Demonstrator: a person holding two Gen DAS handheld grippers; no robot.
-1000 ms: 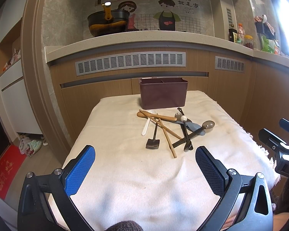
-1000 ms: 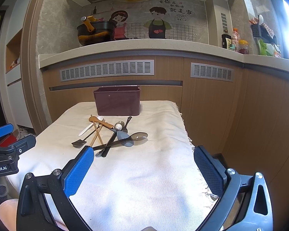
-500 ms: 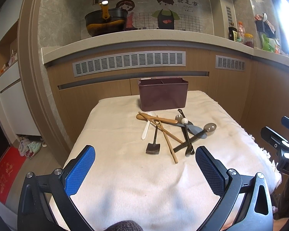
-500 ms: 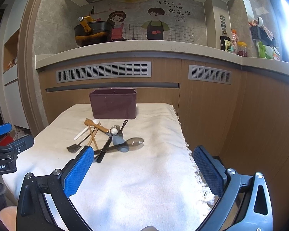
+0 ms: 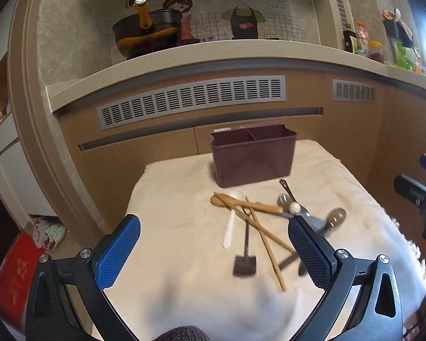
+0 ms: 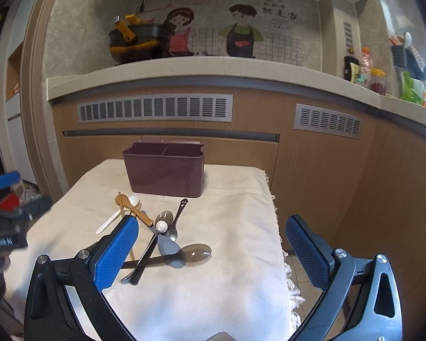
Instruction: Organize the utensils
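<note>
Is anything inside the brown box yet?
No, both compartments of the box look empty; the utensils lie on the cloth.

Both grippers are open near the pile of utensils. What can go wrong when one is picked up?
The utensils lie crossed: lifting the wooden spoon may drag the chopsticks under it. The maroon holder looks light, so a bump might tip it. The cloth may bunch under the jaws.
</note>
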